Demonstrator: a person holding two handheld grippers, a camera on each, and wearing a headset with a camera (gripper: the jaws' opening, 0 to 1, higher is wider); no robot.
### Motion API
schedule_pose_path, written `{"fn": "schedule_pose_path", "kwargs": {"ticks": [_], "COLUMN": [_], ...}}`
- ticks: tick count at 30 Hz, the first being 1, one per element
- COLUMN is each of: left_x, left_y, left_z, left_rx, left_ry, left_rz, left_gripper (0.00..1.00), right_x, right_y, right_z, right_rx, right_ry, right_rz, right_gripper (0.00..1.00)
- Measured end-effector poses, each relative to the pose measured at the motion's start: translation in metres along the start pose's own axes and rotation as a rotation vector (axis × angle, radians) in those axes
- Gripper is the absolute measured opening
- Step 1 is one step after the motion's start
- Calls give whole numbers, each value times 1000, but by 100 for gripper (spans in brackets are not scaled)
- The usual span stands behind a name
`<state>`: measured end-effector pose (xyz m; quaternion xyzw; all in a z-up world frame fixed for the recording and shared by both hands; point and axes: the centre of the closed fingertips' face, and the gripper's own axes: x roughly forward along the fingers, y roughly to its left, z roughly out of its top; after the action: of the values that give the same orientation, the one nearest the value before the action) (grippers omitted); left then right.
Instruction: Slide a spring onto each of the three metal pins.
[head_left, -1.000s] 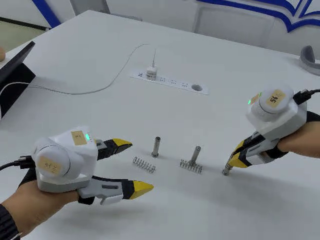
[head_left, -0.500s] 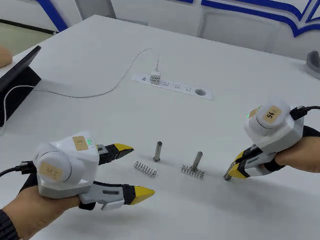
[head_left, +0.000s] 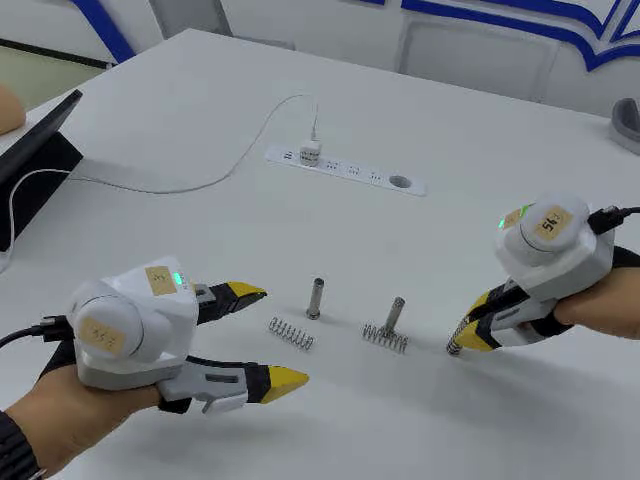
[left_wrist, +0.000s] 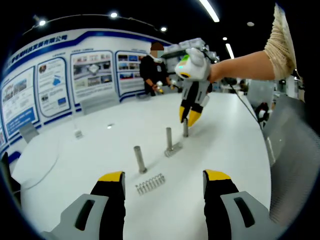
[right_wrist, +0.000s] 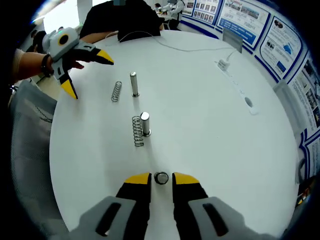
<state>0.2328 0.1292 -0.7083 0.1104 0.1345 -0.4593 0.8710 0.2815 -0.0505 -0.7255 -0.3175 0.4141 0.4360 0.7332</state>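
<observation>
Two bare metal pins (head_left: 315, 298) (head_left: 394, 313) stand upright mid-table. A loose spring (head_left: 290, 333) (head_left: 384, 338) lies beside each one. The third pin (head_left: 455, 340) stands to the right with a coiled spring around it, and my right gripper (head_left: 468, 336) is shut on that spring. In the right gripper view the pin's top (right_wrist: 161, 178) sits between the nearly closed yellow jaws. My left gripper (head_left: 265, 335) hovers open near the left spring (left_wrist: 150, 183), holding nothing. The right gripper (left_wrist: 191, 116) hangs over the far pin (left_wrist: 185, 127).
A white power strip (head_left: 345, 170) with a plug and a white cable lies at the back of the table. A dark screen (head_left: 30, 160) stands at the left edge. A person (left_wrist: 152, 70) stands far off behind the table.
The head camera shifted a little. My right gripper stays at the third pin and my left gripper stays open in about the same place. The loose springs have not moved.
</observation>
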Motion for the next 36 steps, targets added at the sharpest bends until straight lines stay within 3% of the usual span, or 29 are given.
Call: {"fn": "schedule_pose_path", "kwargs": {"ticks": [6, 10, 16, 22, 36], "left_x": [1, 1, 1, 0, 0], "left_y": [-1, -2, -3, -3, -2], "left_z": [1, 2, 5, 5, 4], "left_rx": [8, 4, 11, 11, 4], "left_ry": [3, 1, -2, -5, -3], "left_rz": [-4, -4, -9, -5, -7], "left_gripper": [64, 63, 63, 63, 61], "right_x": [-11, -4, 20, 36, 58], "right_y": [10, 21, 33, 37, 40], "right_z": [20, 33, 34, 39, 33], "right_rx": [-46, -69, -99, -105, -116], "right_ry": [-45, -63, -36, -55, -11], "right_rz": [-15, 11, 54, 73, 99], "right_gripper": [18, 18, 18, 16, 15]}}
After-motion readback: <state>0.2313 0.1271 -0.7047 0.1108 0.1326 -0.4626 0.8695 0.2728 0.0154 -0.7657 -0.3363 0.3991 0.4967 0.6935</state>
